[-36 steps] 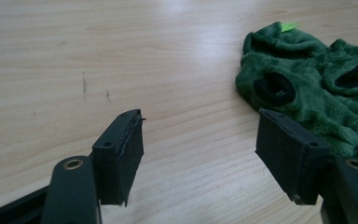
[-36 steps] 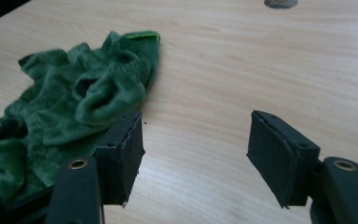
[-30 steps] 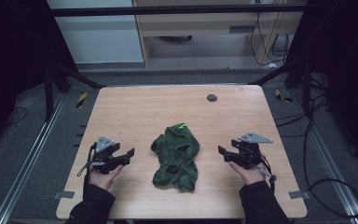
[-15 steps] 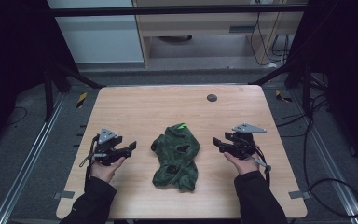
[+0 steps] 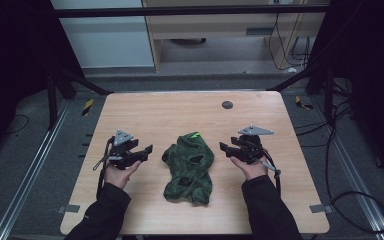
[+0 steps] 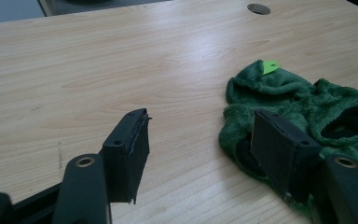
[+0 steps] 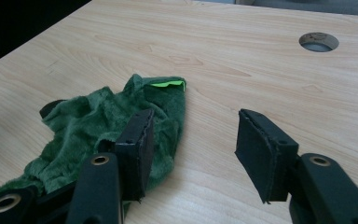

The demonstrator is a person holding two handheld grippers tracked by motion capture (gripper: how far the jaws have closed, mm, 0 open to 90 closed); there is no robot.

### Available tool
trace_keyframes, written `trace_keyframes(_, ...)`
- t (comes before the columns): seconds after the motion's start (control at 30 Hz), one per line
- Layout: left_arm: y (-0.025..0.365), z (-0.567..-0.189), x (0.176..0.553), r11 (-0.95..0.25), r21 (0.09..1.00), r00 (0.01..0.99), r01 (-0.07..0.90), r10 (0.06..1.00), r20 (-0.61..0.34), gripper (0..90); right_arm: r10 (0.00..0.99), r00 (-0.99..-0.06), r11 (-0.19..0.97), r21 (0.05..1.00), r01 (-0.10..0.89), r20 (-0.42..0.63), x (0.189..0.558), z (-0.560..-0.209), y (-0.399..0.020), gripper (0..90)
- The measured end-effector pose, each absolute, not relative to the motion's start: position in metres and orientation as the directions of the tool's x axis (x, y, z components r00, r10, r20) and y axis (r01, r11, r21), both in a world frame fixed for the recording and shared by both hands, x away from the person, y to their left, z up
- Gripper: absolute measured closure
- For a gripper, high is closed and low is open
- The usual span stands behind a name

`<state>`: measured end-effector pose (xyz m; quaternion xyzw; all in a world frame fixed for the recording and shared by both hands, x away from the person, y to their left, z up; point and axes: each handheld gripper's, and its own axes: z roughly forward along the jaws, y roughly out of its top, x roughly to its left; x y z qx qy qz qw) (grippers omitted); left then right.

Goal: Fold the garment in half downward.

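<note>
Green fleece garment (image 5: 190,167) lies crumpled on the tabletop (image 5: 180,112), midway between the two tools. Left tool (image 5: 147,150) and right tool (image 5: 223,147) flank the garment, each near but apart from it; their jaws, unclenched with nothing between them, have just been narrowing. Beyond the garment sits a round cable hole (image 5: 227,104).

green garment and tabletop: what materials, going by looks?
Green garment: looks like plush fleece or terry-like fabric, matte; fuzzy pile shows in both gripper views, and it lies limp and crumpled. A bright green tag sits at one opening, probably woven or printed. Table: light wood-grain top, smooth low sheen; could be laminate or veneer, the look leaves that open.
</note>
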<state>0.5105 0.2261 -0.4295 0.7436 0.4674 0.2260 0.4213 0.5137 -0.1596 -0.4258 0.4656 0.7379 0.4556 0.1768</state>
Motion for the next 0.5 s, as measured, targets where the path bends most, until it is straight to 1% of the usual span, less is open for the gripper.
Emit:
trace_keyframes(0.17, 0.221, -0.428, 0.517, -0.216, 0.837, 0.471, 0.504, 0.88, -0.057, 36.5, 0.846, -0.509, 0.158, 0.836, 0.525, 0.16, 0.519, -0.426, -0.155, 46.8)
trace_keyframes(0.3, 0.217, -0.427, 0.526, -0.202, 0.841, 0.475, 0.502, 0.877, -0.073, 37.4, 0.848, -0.507, 0.167, 0.828, 0.536, 0.157, 0.526, -0.431, -0.151, 48.8)
trace_keyframes(0.5, 0.21, -0.425, 0.535, -0.218, 0.84, 0.485, 0.497, 0.872, -0.061, 37.9, 0.847, -0.507, 0.173, 0.819, 0.547, 0.159, 0.534, -0.434, -0.145, 50.2)
